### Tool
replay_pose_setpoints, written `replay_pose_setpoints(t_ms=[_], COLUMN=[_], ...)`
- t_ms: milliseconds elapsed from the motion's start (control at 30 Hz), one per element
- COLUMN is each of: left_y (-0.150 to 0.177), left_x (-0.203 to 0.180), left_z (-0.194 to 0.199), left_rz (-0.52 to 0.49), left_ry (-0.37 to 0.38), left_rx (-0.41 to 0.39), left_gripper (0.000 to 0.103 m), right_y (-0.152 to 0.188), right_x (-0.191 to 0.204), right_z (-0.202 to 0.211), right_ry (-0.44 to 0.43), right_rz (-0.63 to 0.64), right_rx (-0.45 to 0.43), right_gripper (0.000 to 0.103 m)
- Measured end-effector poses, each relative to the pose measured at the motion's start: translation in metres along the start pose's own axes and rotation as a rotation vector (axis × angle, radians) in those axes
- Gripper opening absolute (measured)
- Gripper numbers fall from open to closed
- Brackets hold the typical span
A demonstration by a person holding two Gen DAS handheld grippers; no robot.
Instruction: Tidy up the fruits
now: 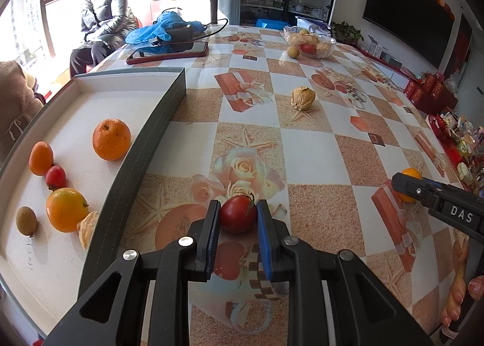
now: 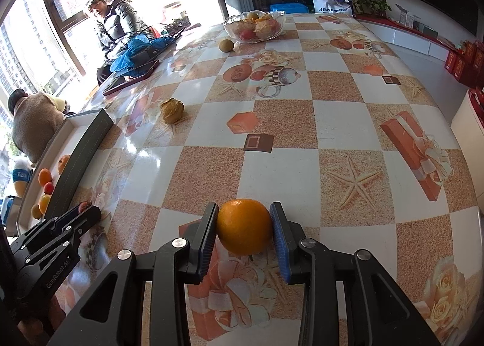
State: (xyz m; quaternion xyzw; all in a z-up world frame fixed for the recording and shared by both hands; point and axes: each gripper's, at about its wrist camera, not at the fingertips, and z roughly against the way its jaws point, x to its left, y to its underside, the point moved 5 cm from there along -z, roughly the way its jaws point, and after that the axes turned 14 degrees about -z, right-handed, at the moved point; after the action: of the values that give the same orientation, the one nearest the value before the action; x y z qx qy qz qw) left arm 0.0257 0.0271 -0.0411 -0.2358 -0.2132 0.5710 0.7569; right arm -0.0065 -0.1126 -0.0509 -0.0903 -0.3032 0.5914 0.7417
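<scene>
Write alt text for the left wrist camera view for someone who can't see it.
The left tool brackets a red tomato on a patterned tablecloth. To its left, a shallow box holds oranges and other fruit; to the right, the right tool reaches an orange fruit.

In the left wrist view, the small orange fruit [image 1: 410, 175] is half covered by the right gripper [image 1: 400, 185], so its grip cannot be judged there. In the right wrist view, the tomato [image 2: 84, 206] is almost hidden behind the left gripper [image 2: 87, 213] — only a red edge is seen. The box [image 2: 81, 146] is cut by its wall, and the bowl [image 2: 254, 25] contents are too small to be named.
</scene>
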Motion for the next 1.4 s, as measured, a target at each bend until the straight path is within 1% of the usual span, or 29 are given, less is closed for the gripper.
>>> replay_pose_setpoints(t_ms=[67, 167, 233, 333, 433, 567, 700, 833, 900, 967, 1000, 1033, 1067, 1100, 1133, 1167, 1267, 1333, 1400], left_y=[0.000, -0.001, -0.002, -0.006, -0.012, -0.023, -0.027, -0.022, -0.018, -0.013, -0.010, -0.008, -0.006, -0.004, -0.003, -0.003, -0.001, -0.001, 0.000], left_x=[0.005, 0.015, 0.024, 0.038, 0.052, 0.077, 0.112, 0.145, 0.156, 0.163, 0.165, 0.167, 0.168, 0.168, 0.169, 0.169, 0.166, 0.163, 0.162], left_z=[0.004, 0.012, 0.019, 0.031, 0.045, 0.056, 0.060, 0.061, 0.060, 0.061, 0.060, 0.060, 0.059, 0.057, 0.055, 0.053, 0.048, 0.046, 0.046], left_rz=[0.028, 0.059, 0.080, 0.098, 0.093, 0.090, 0.143, 0.207, 0.231, 0.244, 0.245, 0.246, 0.247, 0.249, 0.253, 0.255, 0.255, 0.251, 0.246], left_ry=[0.049, 0.093, 0.109, 0.106, 0.071, -0.006, -0.066, -0.113, -0.128, -0.135, -0.136, -0.137, -0.138, -0.136, -0.132, -0.128, -0.118, -0.112, -0.114], left_rx=[0.011, 0.018, 0.018, 0.011, 0.001, 0.018, 0.030, 0.046, 0.053, 0.060, 0.061, 0.062, 0.064, 0.068, 0.072, 0.076, 0.083, 0.086, 0.088], left_gripper=[0.026, 0.026, 0.026, 0.026, 0.026, 0.026, 0.026, 0.026, 0.026, 0.026, 0.026, 0.026, 0.026, 0.026, 0.026, 0.026, 0.026, 0.026, 0.026], right_y=[-0.001, -0.002, -0.003, -0.003, -0.005, -0.011, -0.019, -0.021, -0.021, -0.023, -0.024, -0.025, -0.026, -0.027, -0.027, -0.026, -0.025, -0.026, -0.022], right_x=[-0.001, 0.001, 0.005, 0.015, 0.031, 0.062, 0.100, 0.139, 0.154, 0.158, 0.155, 0.150, 0.141, 0.132, 0.123, 0.114, 0.102, 0.107, 0.116], right_z=[0.001, 0.001, 0.001, -0.001, -0.002, 0.003, 0.010, 0.009, 0.007, 0.002, -0.001, -0.006, -0.010, -0.013, -0.016, -0.020, -0.033, -0.037, -0.045], right_ry=[-0.011, -0.029, -0.040, -0.057, -0.084, -0.127, -0.172, -0.218, -0.219, -0.180, -0.138, -0.096, -0.058, -0.023, 0.005, 0.018, -0.012, -0.045, -0.041], right_rz=[-0.018, -0.037, -0.042, -0.035, -0.017, 0.034, 0.104, 0.162, 0.192, 0.221, 0.235, 0.248, 0.255, 0.259, 0.260, 0.255, 0.217, 0.215, 0.233], right_rx=[0.018, 0.041, 0.054, 0.073, 0.088, 0.090, 0.083, 0.097, 0.099, 0.068, 0.048, 0.037, 0.023, 0.003, -0.013, -0.010, 0.039, 0.039, 0.061], right_gripper=[0.037, 0.037, 0.037, 0.037, 0.037, 0.037, 0.037, 0.037, 0.037, 0.037, 0.038, 0.042, 0.063, 0.075, 0.075, 0.075, 0.075, 0.075, 0.075])
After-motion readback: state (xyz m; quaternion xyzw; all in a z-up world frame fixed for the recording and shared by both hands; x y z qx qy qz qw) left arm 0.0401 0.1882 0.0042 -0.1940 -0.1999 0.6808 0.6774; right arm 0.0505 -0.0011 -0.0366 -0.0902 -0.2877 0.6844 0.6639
